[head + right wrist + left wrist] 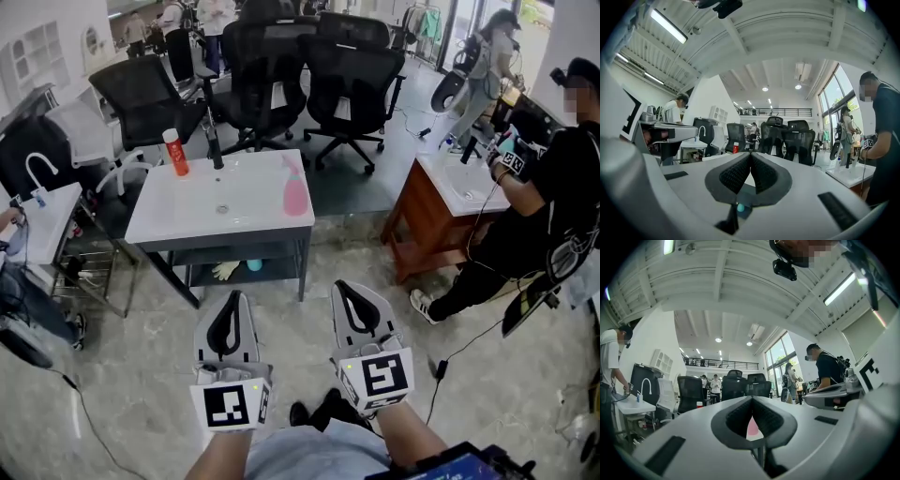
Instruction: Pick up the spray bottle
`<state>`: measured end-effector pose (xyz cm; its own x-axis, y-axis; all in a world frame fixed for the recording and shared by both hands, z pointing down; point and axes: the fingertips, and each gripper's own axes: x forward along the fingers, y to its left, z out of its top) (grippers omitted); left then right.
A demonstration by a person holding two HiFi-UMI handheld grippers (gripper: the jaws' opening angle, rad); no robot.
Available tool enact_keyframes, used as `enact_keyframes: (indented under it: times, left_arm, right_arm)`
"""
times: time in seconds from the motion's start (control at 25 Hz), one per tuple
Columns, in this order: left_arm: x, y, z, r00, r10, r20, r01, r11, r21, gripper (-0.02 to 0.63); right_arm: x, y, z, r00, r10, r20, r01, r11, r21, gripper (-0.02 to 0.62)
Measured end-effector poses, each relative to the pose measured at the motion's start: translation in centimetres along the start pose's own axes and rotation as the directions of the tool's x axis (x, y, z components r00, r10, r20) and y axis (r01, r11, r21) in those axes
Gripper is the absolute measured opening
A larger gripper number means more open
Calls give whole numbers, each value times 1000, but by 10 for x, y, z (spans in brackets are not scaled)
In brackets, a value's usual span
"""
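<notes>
The pink spray bottle stands upright near the right edge of a white sink table. It also shows as a pink patch behind the jaws in the left gripper view. My left gripper and right gripper hover side by side over the floor, well short of the table and pointing toward it. Both are shut and hold nothing. In their own views the left gripper and the right gripper have their jaw tips touching.
A red bottle and a black faucet stand at the table's back left. Black office chairs crowd behind it. A wooden vanity with a person is at the right. Another sink is at the left.
</notes>
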<state>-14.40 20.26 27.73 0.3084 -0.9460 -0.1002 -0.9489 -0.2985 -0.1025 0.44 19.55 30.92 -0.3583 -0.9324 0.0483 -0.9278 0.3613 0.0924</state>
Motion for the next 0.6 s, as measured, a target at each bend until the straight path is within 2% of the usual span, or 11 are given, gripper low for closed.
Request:
enact_keyframes:
  times: [0.2, 0.6]
  left_arm:
    - [21, 0, -21, 999, -31, -43, 31, 1000, -6, 15]
    - [91, -6, -42, 996, -51, -67, 52, 999, 8, 15]
  right_arm:
    - [14, -15, -17, 999, -36, -33, 36, 999, 17, 15]
    - [63, -63, -37, 997, -57, -47, 60, 997, 50, 15]
